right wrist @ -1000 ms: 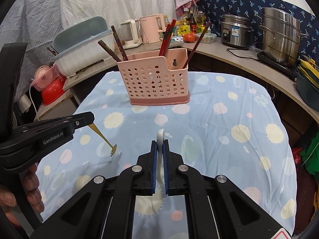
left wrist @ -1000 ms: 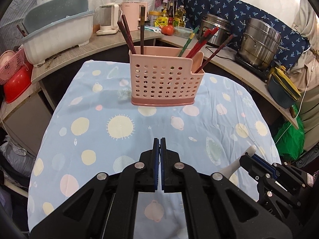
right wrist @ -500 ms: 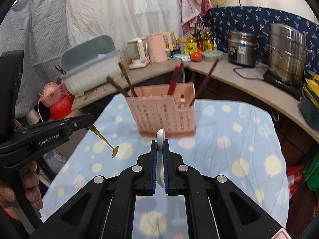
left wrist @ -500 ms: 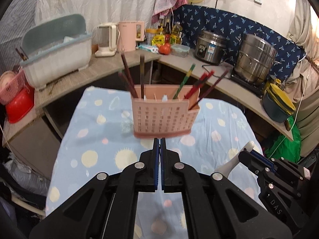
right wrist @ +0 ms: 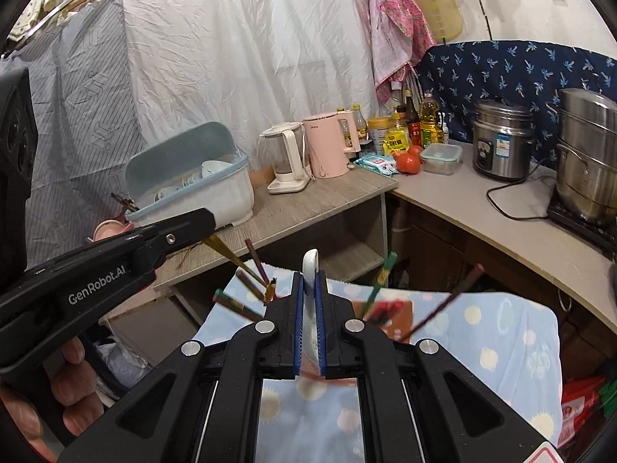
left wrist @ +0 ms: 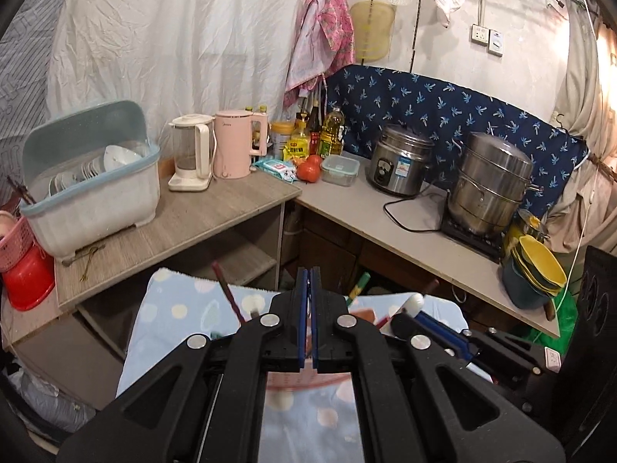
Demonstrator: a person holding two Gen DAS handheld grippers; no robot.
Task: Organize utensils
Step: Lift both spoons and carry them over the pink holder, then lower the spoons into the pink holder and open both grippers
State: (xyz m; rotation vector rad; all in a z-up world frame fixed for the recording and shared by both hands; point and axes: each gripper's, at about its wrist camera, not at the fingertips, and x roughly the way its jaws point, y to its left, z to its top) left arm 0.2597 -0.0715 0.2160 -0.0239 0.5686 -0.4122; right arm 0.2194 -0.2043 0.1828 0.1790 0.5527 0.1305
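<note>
Your right tongs are clamped on a white spoon, its smooth, glossy handle standing up between the ribbed blue pads with the rounded end poking above them. Your left tongs are closed tight, blue pads pressed together; from their own camera nothing shows between them, but the right wrist view shows their black tip pinching a thin, gold-coloured metal fork that slants down to small tines.

Both pairs hang above the pink plastic utensil basket, mostly hidden behind the tongs' black bodies; only a bit of its rim shows. Slim chopsticks in dark red, brown and green lean out of it at different angles. The basket sits on a desk covered by a soft light-blue cloth printed with pale circles and suns.

Behind, a wood-grain counter carries a frosted dish box with a blue-grey lid, a clear kettle and a pink one. Two brushed steel pots stand further right. Your fingers wrap the left handle.
</note>
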